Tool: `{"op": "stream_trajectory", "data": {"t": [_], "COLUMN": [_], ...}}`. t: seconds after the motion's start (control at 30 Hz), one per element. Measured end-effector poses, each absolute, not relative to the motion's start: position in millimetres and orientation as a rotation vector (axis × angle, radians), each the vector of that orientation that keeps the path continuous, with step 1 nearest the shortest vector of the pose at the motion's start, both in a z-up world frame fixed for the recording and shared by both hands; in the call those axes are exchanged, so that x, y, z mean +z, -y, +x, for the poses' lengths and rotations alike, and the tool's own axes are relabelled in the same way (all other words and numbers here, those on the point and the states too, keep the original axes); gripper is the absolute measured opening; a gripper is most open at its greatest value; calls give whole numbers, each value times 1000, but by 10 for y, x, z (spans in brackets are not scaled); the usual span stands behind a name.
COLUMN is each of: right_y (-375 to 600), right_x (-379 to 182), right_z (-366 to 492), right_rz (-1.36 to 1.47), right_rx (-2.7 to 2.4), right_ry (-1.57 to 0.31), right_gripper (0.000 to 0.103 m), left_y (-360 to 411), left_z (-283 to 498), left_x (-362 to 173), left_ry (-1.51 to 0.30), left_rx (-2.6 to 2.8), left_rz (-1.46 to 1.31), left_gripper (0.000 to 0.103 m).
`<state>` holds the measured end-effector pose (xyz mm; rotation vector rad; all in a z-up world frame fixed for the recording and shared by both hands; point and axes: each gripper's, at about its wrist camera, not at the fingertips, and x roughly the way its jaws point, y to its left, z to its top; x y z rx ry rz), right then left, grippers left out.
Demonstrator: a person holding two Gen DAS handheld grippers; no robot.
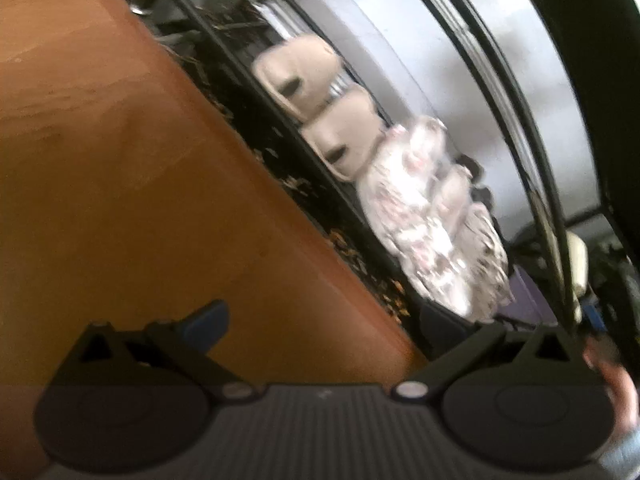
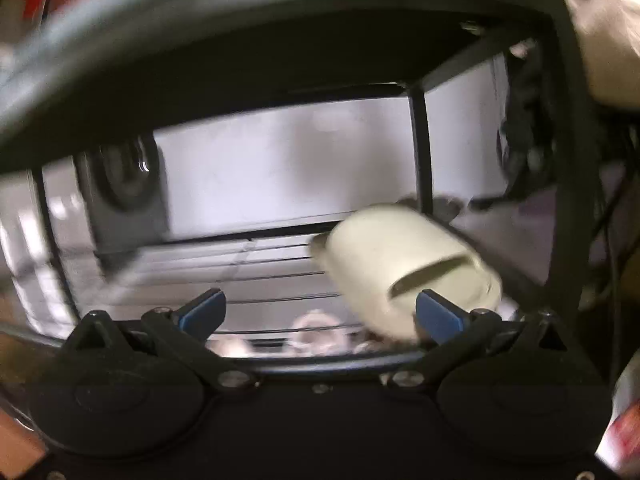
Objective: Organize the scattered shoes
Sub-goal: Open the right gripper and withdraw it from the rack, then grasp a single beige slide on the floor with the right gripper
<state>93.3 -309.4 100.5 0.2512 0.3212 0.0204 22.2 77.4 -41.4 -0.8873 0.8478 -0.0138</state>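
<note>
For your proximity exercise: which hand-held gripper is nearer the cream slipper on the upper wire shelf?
Right hand-held gripper: cream slipper at its right finger. Left hand-held gripper sits farther back.

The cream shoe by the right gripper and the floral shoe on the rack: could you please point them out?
cream shoe (image 2: 404, 256): right wrist view, upper.
floral shoe (image 1: 412, 216): left wrist view, patterned upper.

A home: shoe rack (image 1: 516, 80) (metal-framed) on wooden floor (image 1: 120, 180).

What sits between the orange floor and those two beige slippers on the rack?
In the left wrist view, the rack's black front rail and dark leaf litter separate the floor from the beige slippers.
</note>
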Motion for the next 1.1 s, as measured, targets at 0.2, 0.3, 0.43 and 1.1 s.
{"op": "stream_trajectory", "data": {"t": [0.2,0.3,0.43,1.1], "right_y": [2394,2182,1869,683], "right_x": [542,473,604,-788], "right_z": [234,24,-142,-309], "right_rz": [77,211,120,-244], "right_rx": [302,352,410,653], "right_ry": [-760,-911,-991,-1539], "right_gripper": [100,98,100,103], "left_y": [-1153,-1239,-1197,-1152], "left_z": [0,-66,-107,-366], "left_x": [-315,-346,-247,151], "left_ry": [-779,-819,-819,-712], "left_rx": [435,519,551,565], "left_rz": [-808,-775,-672,-568], "left_gripper": [102,102,102,102]}}
